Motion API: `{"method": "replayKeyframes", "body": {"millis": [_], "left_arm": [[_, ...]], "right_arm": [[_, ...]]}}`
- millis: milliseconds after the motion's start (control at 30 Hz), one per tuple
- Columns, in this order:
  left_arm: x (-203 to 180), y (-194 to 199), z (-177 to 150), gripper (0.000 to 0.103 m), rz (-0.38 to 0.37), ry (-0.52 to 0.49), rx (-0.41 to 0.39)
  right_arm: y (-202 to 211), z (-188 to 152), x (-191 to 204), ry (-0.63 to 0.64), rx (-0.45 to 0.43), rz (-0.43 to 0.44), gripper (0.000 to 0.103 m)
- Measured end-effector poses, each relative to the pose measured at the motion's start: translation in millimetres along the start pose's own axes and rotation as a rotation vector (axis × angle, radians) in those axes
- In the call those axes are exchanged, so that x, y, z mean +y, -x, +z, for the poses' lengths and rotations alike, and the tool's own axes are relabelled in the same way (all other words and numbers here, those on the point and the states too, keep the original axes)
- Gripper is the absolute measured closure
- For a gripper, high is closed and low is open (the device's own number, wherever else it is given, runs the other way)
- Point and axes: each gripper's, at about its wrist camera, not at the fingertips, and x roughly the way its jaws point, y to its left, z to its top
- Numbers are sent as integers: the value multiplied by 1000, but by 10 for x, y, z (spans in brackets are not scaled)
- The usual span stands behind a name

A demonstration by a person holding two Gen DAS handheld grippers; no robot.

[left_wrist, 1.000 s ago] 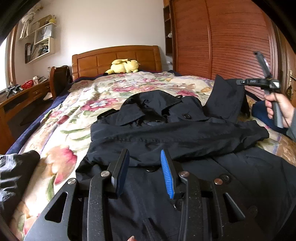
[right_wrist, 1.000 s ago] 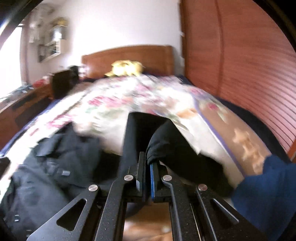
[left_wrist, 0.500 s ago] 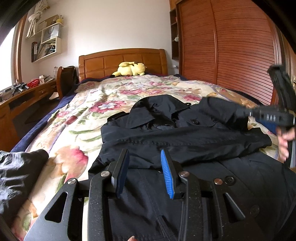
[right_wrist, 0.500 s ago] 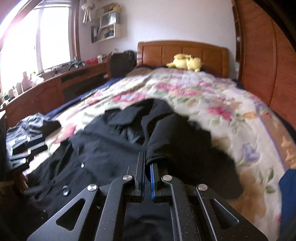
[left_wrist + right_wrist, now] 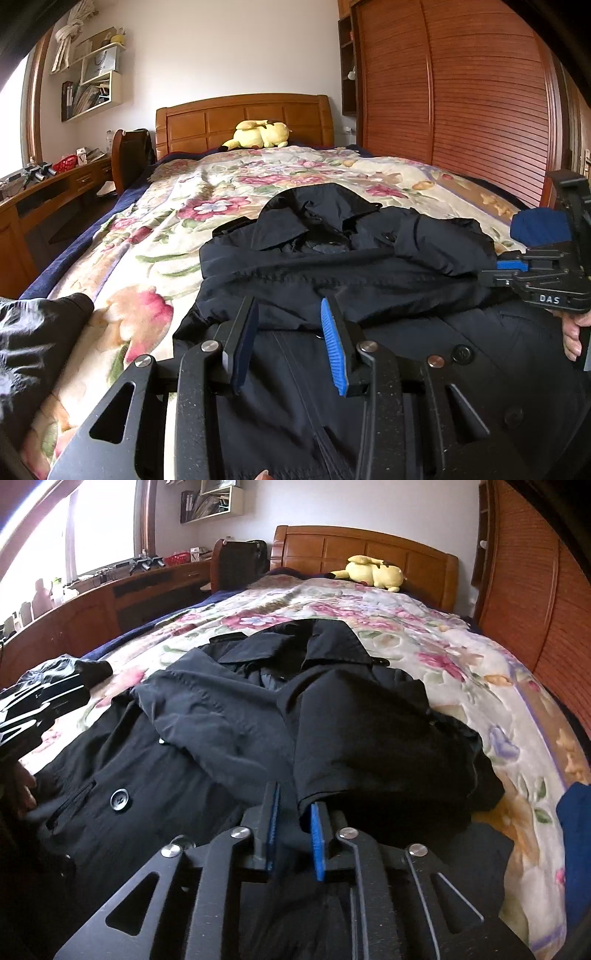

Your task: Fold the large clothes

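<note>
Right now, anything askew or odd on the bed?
Nothing damaged or spilled. The black coat lies on the floral bedspread with both sleeves laid across the chest; the right sleeve is bunched and rumpled at the shoulder, its cuff between the just-opening jaws of the right hand-held gripper. A yellow plush toy lies by the headboard.

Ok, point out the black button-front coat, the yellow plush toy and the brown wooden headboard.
black button-front coat point(image 5: 229, 731): right wrist view, folded-over sleeve.
yellow plush toy point(image 5: 260, 134): left wrist view, its body.
brown wooden headboard point(image 5: 207, 125): left wrist view, left panel.
</note>
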Motion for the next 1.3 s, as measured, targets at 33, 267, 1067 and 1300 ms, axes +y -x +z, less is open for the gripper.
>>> {"method": "replayKeyframes", "body": {"millis": [33,267,1067,1300], "left_arm": [[-7,-9,-9,67,-3,-2,3],[-71,-4,-35,67,-11,-24,1],[-184,-118,-152,67,-16,-55,26],[-186,-117,-150,67,-16,-54,23]], "right_arm": [[33,-11,-14,-11,-7,8,81],[360,-9,-189,-45,-95,-18,47],[-982,260,-1507,-274,135,-126,46],[-932,279,-1384,-156,98,-125,86]]}}
